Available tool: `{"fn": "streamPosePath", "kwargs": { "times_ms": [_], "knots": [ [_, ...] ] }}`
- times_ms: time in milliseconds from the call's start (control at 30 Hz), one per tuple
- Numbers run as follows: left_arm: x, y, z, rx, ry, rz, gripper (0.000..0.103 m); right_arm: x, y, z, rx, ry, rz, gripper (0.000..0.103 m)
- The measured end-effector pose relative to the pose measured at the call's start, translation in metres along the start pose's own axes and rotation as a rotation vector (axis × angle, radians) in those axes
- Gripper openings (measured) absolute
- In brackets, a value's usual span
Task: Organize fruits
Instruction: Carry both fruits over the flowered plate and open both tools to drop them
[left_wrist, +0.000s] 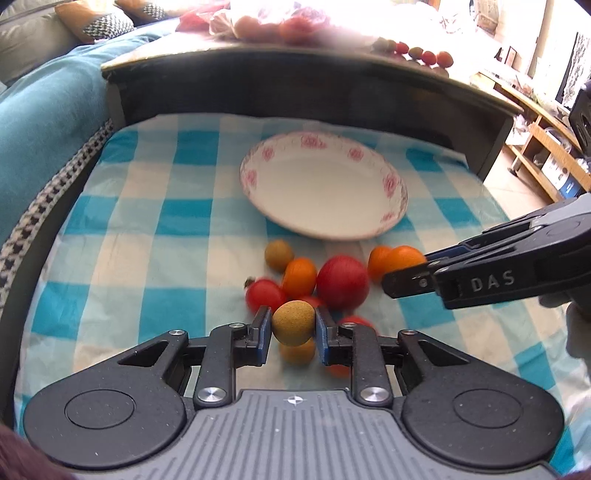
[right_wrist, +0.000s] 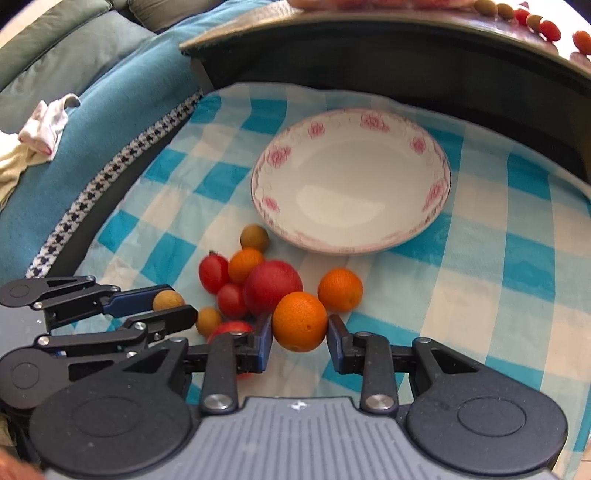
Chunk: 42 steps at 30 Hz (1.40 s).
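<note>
A white plate (left_wrist: 321, 218) with a pink flower rim lies on the blue checked cloth; it also shows in the right wrist view (right_wrist: 351, 236). In front of it is a pile of fruit: a big red one (left_wrist: 342, 282), cherry tomatoes (left_wrist: 264, 293), small oranges (left_wrist: 299, 277) and tan longans (left_wrist: 279, 254). My left gripper (left_wrist: 293, 325) is shut on a tan longan (left_wrist: 293, 322), seen also in the right wrist view (right_wrist: 168, 300). My right gripper (right_wrist: 300, 328) is shut on a small orange (right_wrist: 300, 321), with another orange (right_wrist: 340, 289) just beyond it.
A dark raised shelf (left_wrist: 295, 85) runs behind the cloth with more small fruit (left_wrist: 428, 57) on top. A teal sofa (right_wrist: 92, 122) with a white cloth (right_wrist: 44, 125) lies to the left. Wooden shelving (left_wrist: 546, 147) stands at far right.
</note>
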<state>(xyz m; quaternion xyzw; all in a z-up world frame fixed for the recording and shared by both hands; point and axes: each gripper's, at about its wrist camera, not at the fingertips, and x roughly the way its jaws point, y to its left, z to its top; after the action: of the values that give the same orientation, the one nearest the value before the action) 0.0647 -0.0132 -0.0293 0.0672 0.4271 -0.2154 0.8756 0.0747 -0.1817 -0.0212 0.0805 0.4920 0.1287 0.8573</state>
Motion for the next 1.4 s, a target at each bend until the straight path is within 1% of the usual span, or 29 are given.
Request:
{"fn": "streamPosePath", "kwargs": {
  "times_ms": [200,367,533,633,700,833,933,1000,1100,1400],
  "knots": [
    [0.022,-0.005,0.033,0.043,-0.048,0.009,0.032,0.002,-0.007,0.029,0.015,-0.063,-0.044,0.033],
    [0.046,-0.001,0.052,0.037,-0.047,0.009,0.032,0.017,-0.019,0.046,0.034,-0.068,-0.061,0.033],
    [0.068,-0.002,0.058,0.062,-0.037,0.025,0.032,0.032,-0.026,0.055,0.019,-0.058,-0.073,0.033],
    [0.073,-0.005,0.060,0.086,-0.048,0.036,0.032,0.039,-0.034,0.056,0.026,-0.048,-0.067,0.033],
    [0.076,-0.005,0.060,0.080,-0.045,0.030,0.033,0.043,-0.037,0.057,0.037,-0.046,-0.067,0.033],
    [0.079,-0.009,0.059,0.104,-0.048,0.043,0.034,0.050,-0.042,0.058,0.058,-0.028,-0.069,0.034],
    [0.079,-0.009,0.059,0.106,-0.050,0.042,0.036,0.051,-0.045,0.058,0.071,-0.026,-0.070,0.034],
    [0.078,-0.009,0.059,0.103,-0.053,0.041,0.039,0.050,-0.045,0.058,0.074,-0.028,-0.075,0.034],
    [0.074,-0.008,0.060,0.097,-0.062,0.045,0.046,0.046,-0.046,0.059,0.085,-0.045,-0.073,0.034],
    [0.056,0.000,0.063,0.072,-0.093,0.066,0.047,0.026,-0.043,0.058,0.100,-0.087,-0.080,0.034]
  ]
}}
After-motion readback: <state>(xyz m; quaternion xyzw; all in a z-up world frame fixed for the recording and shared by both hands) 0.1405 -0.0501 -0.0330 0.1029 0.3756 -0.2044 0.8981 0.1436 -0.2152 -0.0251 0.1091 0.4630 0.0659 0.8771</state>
